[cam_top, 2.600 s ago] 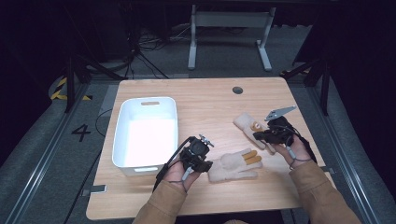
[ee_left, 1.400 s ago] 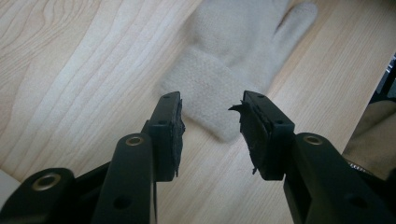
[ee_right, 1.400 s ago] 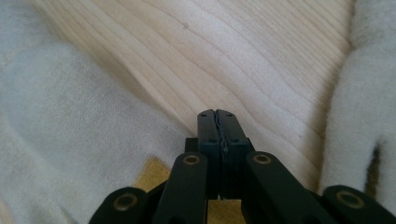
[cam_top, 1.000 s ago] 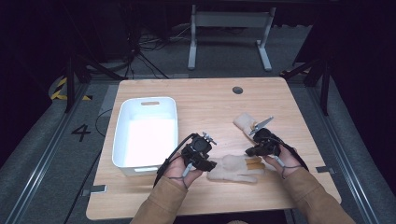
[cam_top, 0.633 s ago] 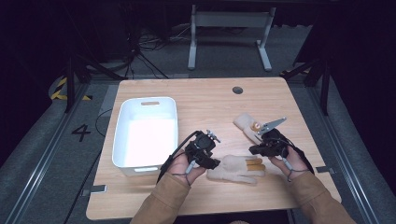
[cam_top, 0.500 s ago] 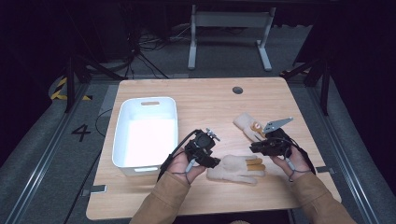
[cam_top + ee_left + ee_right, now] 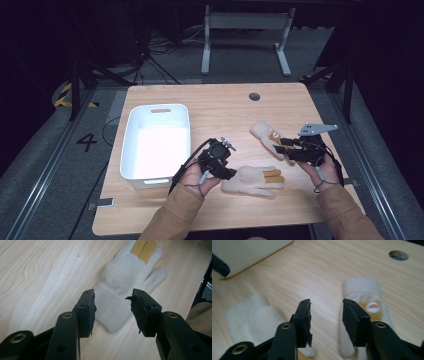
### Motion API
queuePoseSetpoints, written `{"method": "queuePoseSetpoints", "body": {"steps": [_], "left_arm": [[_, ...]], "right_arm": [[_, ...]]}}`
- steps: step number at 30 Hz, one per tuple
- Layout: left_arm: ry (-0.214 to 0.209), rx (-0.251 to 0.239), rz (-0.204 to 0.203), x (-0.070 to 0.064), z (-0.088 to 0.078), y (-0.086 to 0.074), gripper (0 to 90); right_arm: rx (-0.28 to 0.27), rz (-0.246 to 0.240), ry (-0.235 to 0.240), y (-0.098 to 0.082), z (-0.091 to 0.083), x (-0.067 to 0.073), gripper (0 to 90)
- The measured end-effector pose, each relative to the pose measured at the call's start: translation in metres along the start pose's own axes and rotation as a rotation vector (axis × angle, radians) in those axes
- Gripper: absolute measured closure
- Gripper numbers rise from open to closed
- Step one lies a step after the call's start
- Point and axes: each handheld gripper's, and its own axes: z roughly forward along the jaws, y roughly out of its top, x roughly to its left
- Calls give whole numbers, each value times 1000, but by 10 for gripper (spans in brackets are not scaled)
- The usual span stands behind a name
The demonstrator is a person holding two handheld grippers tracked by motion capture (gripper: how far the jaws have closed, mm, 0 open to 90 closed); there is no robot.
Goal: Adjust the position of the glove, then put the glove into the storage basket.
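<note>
Wood-grain table (image 7: pixel 220 107), fuzzy cream gloves (image 7: pixel 253 180)

The desk (image 7: pixel 220 107) is showing pale wood grain. The tub (image 7: pixel 156 140) is looking plain white. The near glove (image 7: pixel 252 180) is showing cream with mustard-yellow patches; the far glove (image 7: pixel 265 135) is showing cream with an orange-and-white patch. Both grippers' fingers (image 7: pixel 86 312) are appearing black.

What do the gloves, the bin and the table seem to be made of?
Gloves: cream fleecy fabric, matte and fuzzy, with tan patches.
Bin: probably plastic, white, smooth, moulded handle slot.
Table: wood or wood-look laminate, with visible pale grain.
</note>
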Motion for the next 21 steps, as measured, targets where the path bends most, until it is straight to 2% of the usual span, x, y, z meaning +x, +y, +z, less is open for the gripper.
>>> {"method": "queuePoseSetpoints", "body": {"steps": [7, 9, 14, 21], "left_arm": [[4, -6, -1, 0, -1, -1, 544], [6, -4, -2, 0, -1, -2, 543], [12, -9, -12, 1, -3, -4, 543], [32, -15, -29, 2, -5, -12, 542]], "right_arm": [[-41, 42, -60, -1, -8, -7, 560], [-45, 59, -90, -1, -8, -11, 549], [-40, 86, -121, -1, -6, -15, 548], [-60, 94, -224, 0, 0, -21, 507]]}}
